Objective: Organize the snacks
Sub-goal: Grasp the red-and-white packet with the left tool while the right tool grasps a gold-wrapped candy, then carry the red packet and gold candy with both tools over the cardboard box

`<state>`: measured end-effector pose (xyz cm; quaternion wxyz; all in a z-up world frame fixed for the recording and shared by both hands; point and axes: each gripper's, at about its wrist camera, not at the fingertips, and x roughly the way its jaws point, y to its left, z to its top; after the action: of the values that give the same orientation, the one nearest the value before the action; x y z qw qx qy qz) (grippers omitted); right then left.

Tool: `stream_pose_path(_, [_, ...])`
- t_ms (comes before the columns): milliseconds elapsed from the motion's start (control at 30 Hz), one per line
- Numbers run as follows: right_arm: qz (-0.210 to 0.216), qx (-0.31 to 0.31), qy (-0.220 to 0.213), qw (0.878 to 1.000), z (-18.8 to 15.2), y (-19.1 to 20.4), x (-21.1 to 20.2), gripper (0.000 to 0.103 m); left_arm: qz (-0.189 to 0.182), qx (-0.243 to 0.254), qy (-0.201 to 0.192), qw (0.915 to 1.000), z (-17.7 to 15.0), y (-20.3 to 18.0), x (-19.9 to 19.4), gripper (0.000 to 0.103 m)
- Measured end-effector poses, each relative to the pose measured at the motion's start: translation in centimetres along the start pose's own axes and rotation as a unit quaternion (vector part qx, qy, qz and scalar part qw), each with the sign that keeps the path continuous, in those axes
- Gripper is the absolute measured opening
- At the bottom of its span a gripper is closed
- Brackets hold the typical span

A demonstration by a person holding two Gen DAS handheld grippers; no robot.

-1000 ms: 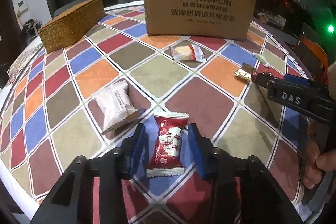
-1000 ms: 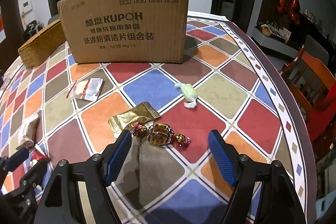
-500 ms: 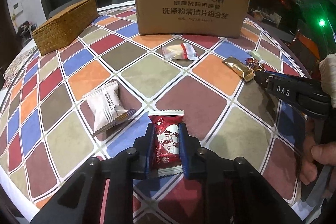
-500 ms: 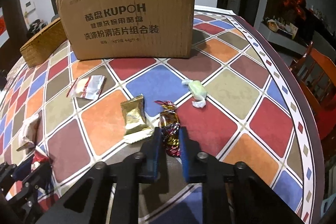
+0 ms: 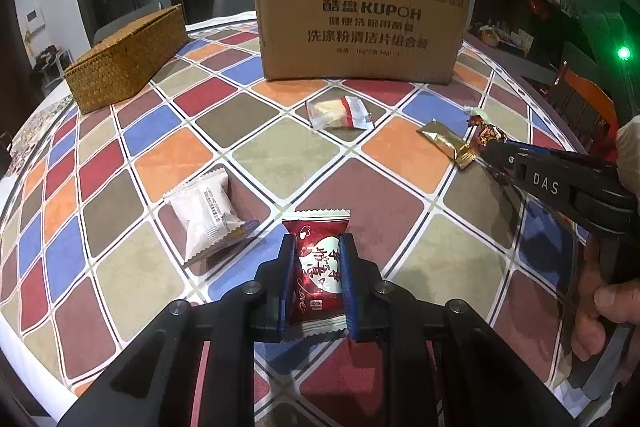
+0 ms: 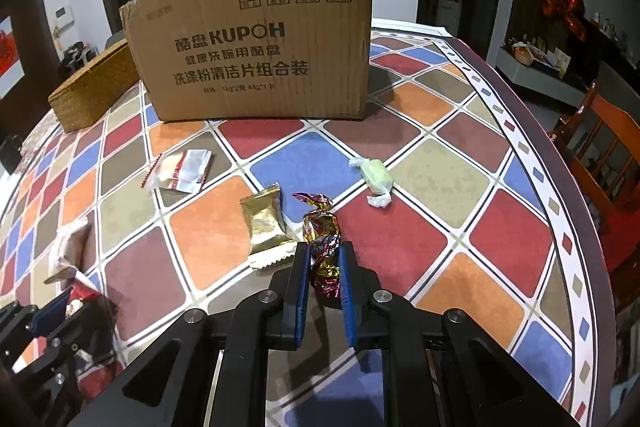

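My left gripper [image 5: 318, 247] is shut on a red snack packet [image 5: 318, 267] with a white heart, at the table's near side. My right gripper [image 6: 323, 255] is shut on a foil-wrapped twist candy [image 6: 322, 239]; it also shows in the left wrist view [image 5: 490, 135]. On the table lie a white packet [image 5: 204, 213], a clear packet with red stripes [image 5: 340, 111], a gold packet [image 6: 266, 223] and a green wrapped candy [image 6: 376, 179]. A cardboard box [image 5: 360, 23] stands at the back, a wicker basket [image 5: 128, 57] at the back left.
The table has a cloth of coloured diamond patches [image 5: 280, 155]. An orange wooden chair [image 6: 604, 143] stands off the right edge. The left gripper shows at the lower left of the right wrist view [image 6: 56, 311].
Both grippers have closed from open: the left on the red packet, the right on the foil candy. The foil candy has turned from lying crosswise to pointing away.
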<state>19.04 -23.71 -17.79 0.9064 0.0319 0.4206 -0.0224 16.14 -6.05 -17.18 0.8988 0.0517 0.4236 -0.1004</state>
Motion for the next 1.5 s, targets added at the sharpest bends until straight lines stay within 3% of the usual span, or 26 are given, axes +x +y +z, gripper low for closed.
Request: stream_pose_path(1500, [0.013, 0.003, -0.052, 0.999, 3.5, 0.6, -5.9, 0.016, -0.003, -0.016, -0.058, 0.9982, 4.9, 1.0, -4.1, 0.022])
